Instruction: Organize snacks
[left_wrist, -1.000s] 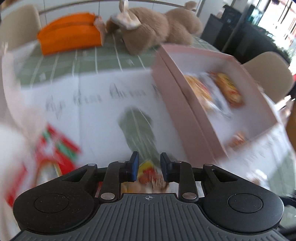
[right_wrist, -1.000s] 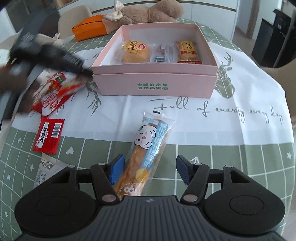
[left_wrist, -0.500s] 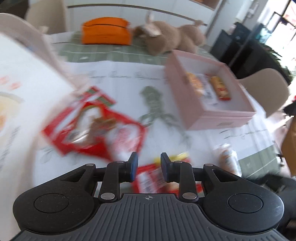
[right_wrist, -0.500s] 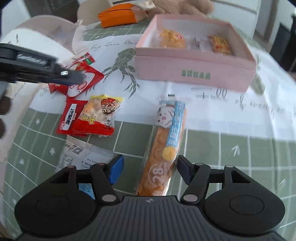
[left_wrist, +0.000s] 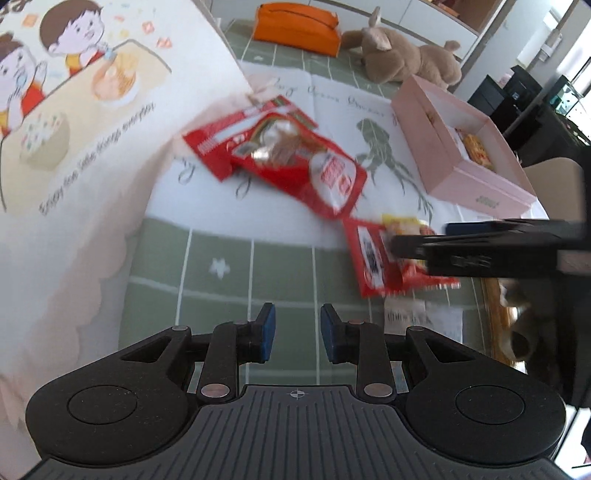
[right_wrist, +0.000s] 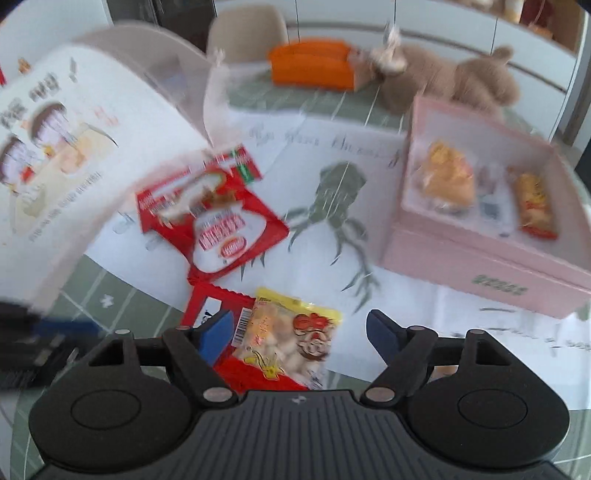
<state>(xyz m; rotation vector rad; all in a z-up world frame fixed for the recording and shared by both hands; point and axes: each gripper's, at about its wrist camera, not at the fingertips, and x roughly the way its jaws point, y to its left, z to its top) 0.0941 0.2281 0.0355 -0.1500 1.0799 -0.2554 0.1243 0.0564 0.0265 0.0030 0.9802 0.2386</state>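
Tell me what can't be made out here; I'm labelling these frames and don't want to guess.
- Print on the large red packet: motion blur, both views.
- Clear middle packet in the pink box: blurred in the right wrist view, hidden by the box wall in the left wrist view.
- Long orange snack: left wrist view, cut off behind the right gripper.
- Yellow snack bag: lower end hidden by the gripper body, right wrist view.

Worktop cloth (left_wrist: 221, 266): green, white grid. Snack box (right_wrist: 480, 258): pink. Large packet (left_wrist: 295, 162): red and white. Small packet (right_wrist: 291, 332): yellow and red. Pouch (left_wrist: 295, 22): orange. Plush toy (left_wrist: 406, 59): tan. My tool pads (left_wrist: 266, 332): blue.
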